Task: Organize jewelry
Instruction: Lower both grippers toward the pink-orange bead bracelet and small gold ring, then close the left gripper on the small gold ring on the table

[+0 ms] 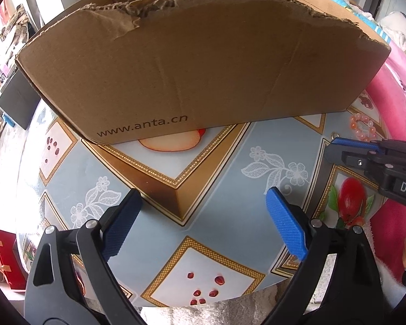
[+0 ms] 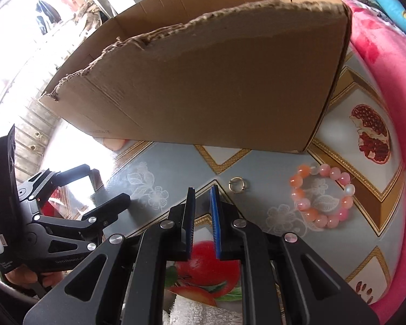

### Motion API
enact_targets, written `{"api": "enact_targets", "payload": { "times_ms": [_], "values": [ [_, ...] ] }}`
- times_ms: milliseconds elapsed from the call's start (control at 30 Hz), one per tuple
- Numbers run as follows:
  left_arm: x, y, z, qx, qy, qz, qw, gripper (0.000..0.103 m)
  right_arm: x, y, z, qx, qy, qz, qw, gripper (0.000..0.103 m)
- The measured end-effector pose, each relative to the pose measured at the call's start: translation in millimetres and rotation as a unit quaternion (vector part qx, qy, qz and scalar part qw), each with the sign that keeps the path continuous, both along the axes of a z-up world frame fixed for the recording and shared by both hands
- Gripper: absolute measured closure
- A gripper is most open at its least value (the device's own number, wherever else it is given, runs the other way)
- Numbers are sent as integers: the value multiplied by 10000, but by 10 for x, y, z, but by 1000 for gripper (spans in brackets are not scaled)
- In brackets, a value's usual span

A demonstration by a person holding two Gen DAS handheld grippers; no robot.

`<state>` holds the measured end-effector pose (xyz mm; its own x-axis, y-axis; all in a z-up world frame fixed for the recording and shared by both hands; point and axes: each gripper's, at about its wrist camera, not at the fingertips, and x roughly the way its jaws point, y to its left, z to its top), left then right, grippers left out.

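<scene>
A pink and orange bead bracelet lies on the patterned table, right of my right gripper; it also shows in the left wrist view. A small metal ring lies just ahead and right of my right gripper, whose jaws stand a narrow gap apart with nothing between them. The ring shows by the right gripper's tip in the left wrist view. My left gripper is wide open and empty over the table. An open cardboard box with a torn front wall stands behind; it fills the right wrist view too.
The round table carries a fruit and flower pattern. A pink blanket lies to the right. A white towel lies at the near table edge. A red bag stands on the floor at left.
</scene>
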<state>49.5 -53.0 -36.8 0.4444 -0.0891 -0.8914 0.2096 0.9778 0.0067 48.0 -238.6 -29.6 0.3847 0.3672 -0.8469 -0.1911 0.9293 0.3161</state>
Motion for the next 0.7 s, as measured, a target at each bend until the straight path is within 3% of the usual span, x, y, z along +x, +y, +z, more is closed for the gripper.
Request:
{"api": "enact_targets", "payload": {
  "times_ms": [167,333,567,700],
  "values": [
    [-112,46,67,-327,-364,-262,9985,14,-39,-279,135,36,-182,-433,9989,91],
    [-252,-75,267,-859,-996,-914,9871,16,-183,-556,208,-38,-342,-799,9962,91],
    [-285,-532,315,-1396,-1090,-1974,9642,49,-305,-820,225,93,-498,-1108,9926,91],
    [-286,-827,265,-1360,-987,-2187,9612,67,-351,-893,168,227,-462,-1149,9920,91]
  ]
}}
